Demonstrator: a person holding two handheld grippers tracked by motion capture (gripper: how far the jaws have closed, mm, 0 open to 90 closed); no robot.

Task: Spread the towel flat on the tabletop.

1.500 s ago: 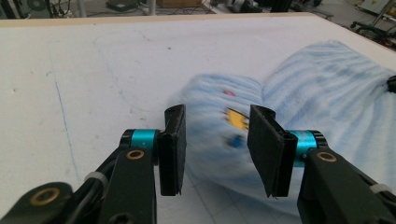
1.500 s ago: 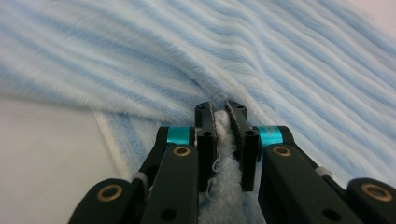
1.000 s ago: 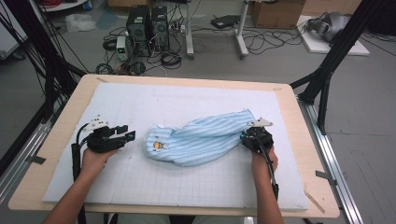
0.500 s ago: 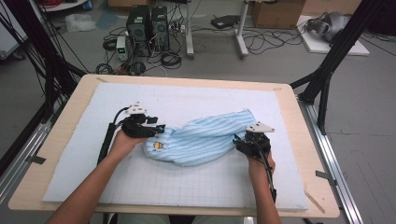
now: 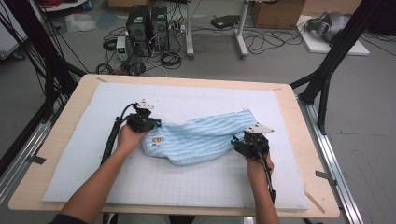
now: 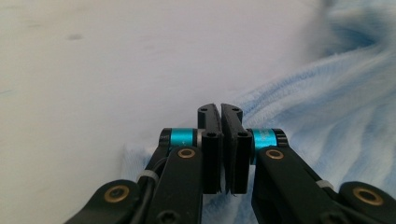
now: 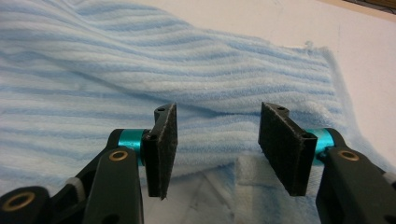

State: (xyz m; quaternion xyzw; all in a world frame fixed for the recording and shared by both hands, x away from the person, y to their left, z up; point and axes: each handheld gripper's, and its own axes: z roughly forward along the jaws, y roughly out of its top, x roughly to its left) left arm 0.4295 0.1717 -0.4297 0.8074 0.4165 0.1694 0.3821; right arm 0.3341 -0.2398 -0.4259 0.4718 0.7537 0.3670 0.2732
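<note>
We see a pale blue striped fleece cloth (image 5: 198, 137) lying rumpled mid-table on the white gridded mat (image 5: 187, 186). Our left gripper (image 6: 220, 112) has its fingers pressed together at the cloth's left edge; whether fabric is pinched between them, we cannot tell. Our right gripper (image 7: 215, 126) has its fingers wide apart, holding nothing, over the right edge. We judge the cloth soft, light and floppy, best pinched at hems or corners.

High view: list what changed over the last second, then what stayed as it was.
The left tool moved from the bare mat left of the striped blue towel forward and inward to the towel's left end; its jaws are together now, and whether cloth is pinched between them cannot be told. The right tool stayed at the towel's right end, jaws open. The towel stayed bunched mid-mat.
</note>
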